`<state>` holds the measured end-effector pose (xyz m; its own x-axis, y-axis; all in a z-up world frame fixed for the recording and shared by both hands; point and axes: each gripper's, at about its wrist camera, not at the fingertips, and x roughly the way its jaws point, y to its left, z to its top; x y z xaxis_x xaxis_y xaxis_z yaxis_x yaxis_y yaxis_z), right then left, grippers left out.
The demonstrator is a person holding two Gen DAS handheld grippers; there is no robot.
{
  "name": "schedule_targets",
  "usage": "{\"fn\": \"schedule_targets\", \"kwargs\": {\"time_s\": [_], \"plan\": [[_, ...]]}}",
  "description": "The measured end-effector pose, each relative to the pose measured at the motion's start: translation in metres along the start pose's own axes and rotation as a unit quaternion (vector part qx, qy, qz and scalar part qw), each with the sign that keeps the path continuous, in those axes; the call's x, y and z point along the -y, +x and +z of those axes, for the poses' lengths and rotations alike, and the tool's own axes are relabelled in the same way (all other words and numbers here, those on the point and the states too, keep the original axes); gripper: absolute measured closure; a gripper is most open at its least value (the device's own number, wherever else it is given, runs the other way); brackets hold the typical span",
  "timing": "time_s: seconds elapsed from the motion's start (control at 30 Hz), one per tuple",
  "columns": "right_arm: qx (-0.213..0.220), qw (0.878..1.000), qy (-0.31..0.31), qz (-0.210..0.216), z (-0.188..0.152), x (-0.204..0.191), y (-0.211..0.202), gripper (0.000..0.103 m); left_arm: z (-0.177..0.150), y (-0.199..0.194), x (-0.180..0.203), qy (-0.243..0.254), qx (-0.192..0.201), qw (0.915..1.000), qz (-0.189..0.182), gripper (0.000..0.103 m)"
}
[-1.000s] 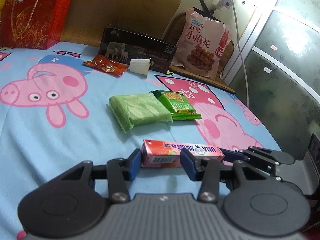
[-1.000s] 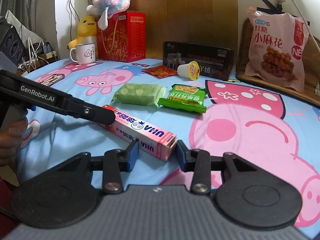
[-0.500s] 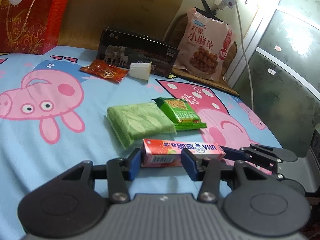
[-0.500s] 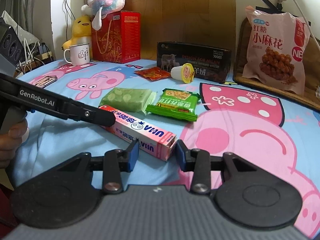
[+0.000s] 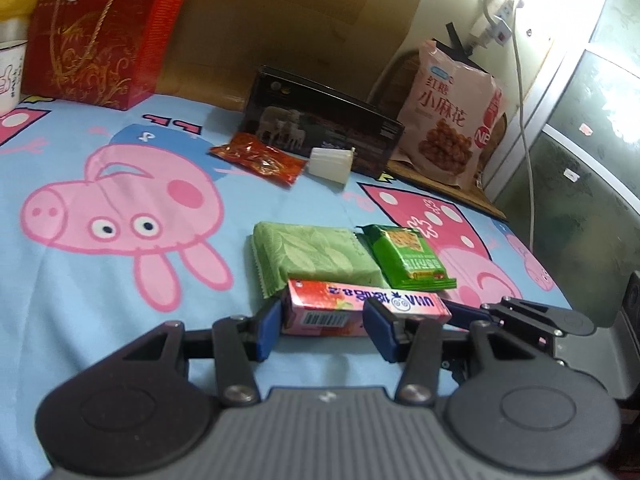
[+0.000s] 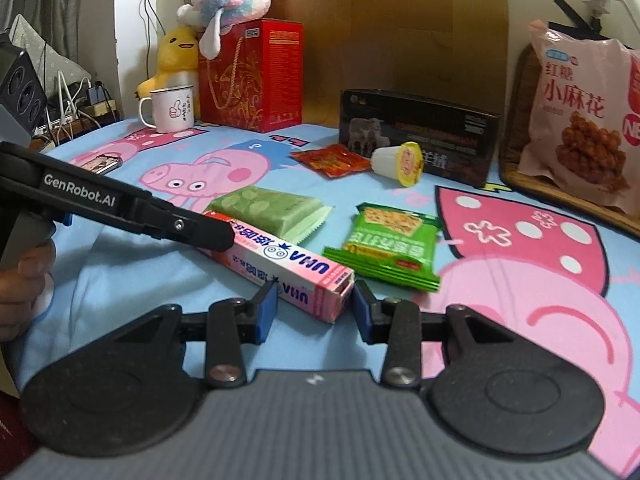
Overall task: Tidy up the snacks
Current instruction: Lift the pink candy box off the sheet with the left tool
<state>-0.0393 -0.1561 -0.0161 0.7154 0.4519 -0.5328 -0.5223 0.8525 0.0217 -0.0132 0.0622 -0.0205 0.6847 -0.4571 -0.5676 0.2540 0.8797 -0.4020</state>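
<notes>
A long pink candy box (image 5: 360,307) (image 6: 280,260) lies on the pig-print sheet. My left gripper (image 5: 320,326) is closed around its left end, my right gripper (image 6: 314,306) around its right end; both pairs of blue pads touch its sides. The left gripper also shows in the right wrist view (image 6: 192,232). Just behind the box lie a pale green packet (image 5: 316,256) (image 6: 272,208) and a bright green cracker packet (image 5: 412,256) (image 6: 388,244). Farther back are a red sachet (image 5: 260,158) (image 6: 332,158) and a jelly cup (image 5: 330,164) (image 6: 400,162).
Along the back stand a black box (image 5: 320,128) (image 6: 416,132), a red gift bag (image 5: 100,32) (image 6: 252,76), a pink snack bag (image 5: 452,116) (image 6: 580,116), a white mug (image 6: 170,109) and plush toys (image 6: 224,4). A speaker (image 6: 20,92) stands left.
Both grippers have carried the pink box forward toward the green packets, which now sit just behind it. Both grips are unchanged.
</notes>
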Motion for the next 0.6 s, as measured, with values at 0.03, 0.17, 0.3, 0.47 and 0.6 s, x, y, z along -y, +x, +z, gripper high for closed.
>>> {"fn": "schedule_targets", "kwargs": {"time_s": [0.03, 0.17, 0.3, 0.47, 0.6], "plan": [[0.0, 1.0, -0.002, 0.001, 0.0, -0.001, 0.0, 0.06, 0.0, 0.0, 0.0, -0.001, 0.0, 1.0, 0.0, 0.058], [-0.001, 1.0, 0.001, 0.006, 0.001, 0.0, 0.0, 0.06, -0.002, -0.002, 0.002, 0.0, 0.0, 1.0, 0.005, 0.058], [-0.001, 1.0, 0.002, 0.008, 0.001, 0.0, -0.001, 0.06, -0.002, -0.005, 0.002, -0.004, -0.002, 1.0, 0.007, 0.058], [-0.004, 1.0, 0.008, 0.022, 0.001, -0.002, -0.004, 0.06, -0.005, -0.016, 0.002, -0.011, 0.003, 0.9999, 0.008, 0.059], [0.006, 0.999, 0.013, 0.036, 0.006, -0.003, -0.011, 0.06, -0.002, -0.032, 0.002, -0.019, 0.018, 0.9996, 0.003, 0.059]]}}
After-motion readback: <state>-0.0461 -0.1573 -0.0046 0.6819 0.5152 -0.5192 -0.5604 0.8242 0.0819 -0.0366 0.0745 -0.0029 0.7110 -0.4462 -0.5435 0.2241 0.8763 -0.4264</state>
